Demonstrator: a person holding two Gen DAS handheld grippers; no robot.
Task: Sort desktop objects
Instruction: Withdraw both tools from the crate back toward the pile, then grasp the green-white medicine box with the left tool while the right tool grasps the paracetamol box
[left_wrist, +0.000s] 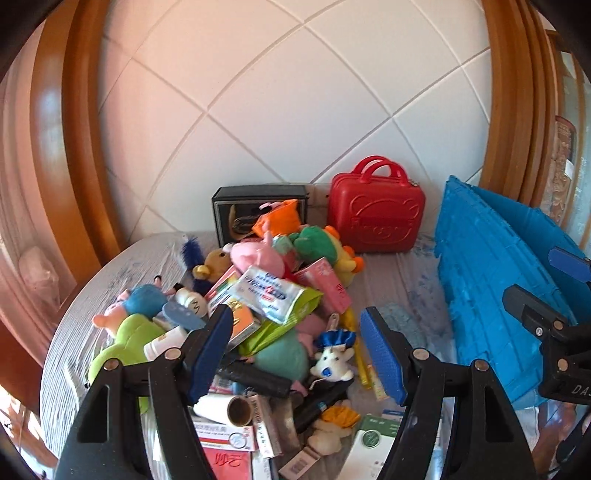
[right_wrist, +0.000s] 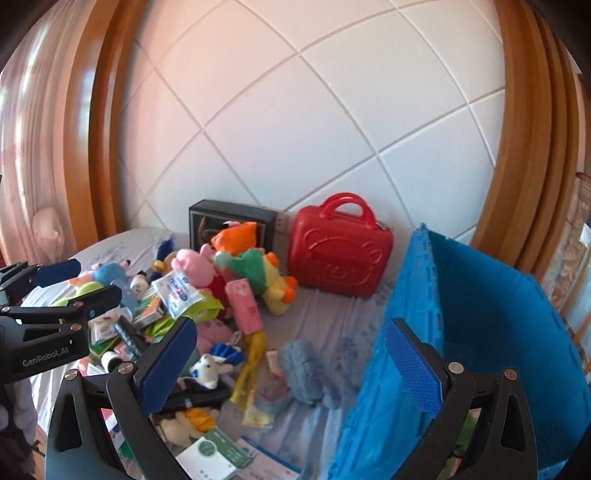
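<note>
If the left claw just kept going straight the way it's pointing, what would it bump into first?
Probably the toy heap. The left gripper is open, and between its fingers lie a teal plush and a small white plush with a blue hat. Depth is hard to judge, so which one comes first is uncertain.

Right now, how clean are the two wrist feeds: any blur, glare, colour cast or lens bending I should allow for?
Left wrist view: strong fisheye bending of the wooden frame, black vignette in the corners, a pinkish cast at left; the toy pile is fairly sharp. Right wrist view: same bending, a warm cast upper left, glare on the frame at left; the blue crate looks soft.
</note>
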